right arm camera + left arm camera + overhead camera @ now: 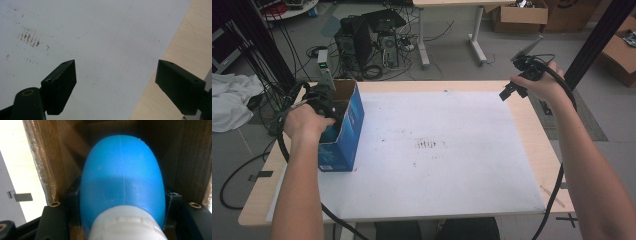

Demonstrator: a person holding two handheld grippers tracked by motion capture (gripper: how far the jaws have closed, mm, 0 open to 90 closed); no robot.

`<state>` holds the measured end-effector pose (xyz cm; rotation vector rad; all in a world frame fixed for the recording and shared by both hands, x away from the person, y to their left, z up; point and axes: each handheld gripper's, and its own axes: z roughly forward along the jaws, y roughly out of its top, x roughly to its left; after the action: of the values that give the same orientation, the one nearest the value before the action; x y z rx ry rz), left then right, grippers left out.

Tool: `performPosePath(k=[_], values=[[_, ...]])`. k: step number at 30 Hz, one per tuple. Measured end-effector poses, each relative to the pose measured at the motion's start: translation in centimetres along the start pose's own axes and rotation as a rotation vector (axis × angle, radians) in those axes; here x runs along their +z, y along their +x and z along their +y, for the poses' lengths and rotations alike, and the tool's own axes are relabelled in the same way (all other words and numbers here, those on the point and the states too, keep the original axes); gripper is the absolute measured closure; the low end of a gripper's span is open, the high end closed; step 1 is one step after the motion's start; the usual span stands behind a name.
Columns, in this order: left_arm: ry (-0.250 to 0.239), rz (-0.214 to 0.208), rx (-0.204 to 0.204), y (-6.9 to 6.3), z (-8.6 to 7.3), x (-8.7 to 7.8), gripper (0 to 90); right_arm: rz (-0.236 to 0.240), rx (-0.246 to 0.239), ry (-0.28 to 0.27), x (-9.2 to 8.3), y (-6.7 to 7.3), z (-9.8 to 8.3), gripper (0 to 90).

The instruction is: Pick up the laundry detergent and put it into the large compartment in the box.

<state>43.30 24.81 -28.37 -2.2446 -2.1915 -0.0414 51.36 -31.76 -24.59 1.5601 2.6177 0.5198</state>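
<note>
My left gripper [326, 102] was inside the open blue box [343, 131] that stood at the left edge of the table [532, 150]. Its jaws pinched a blue bottle [122, 177] at both sides, just above the white cap [126, 225]. The bottle looked like smooth plastic, light but slippery and a little soft, so I judged the broad lower part near the cap the best place for a hold. My right gripper [115, 82] hung over the white sheet [100, 37] with its jaws spread wide and nothing between them.
</note>
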Motion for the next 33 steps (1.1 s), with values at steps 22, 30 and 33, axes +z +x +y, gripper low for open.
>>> performPosePath(k=[22, 30, 33], values=[[0.006, 0.013, 0.015, -0.3, -0.1, 0.3, 30.8, -0.003, -0.002, -0.004, -0.2, 0.1, -0.2, 17.5], [0.002, 0.025, 0.023, -0.5, 0.0, -0.5, 28.8, -0.005, -0.002, -0.007, -0.2, 0.1, -0.1, 17.5], [-0.005, 0.031, 0.026, -0.6, -0.1, -1.0, 28.5, -0.005, -0.004, -0.007, -0.1, 0.1, 0.0, 17.5]])
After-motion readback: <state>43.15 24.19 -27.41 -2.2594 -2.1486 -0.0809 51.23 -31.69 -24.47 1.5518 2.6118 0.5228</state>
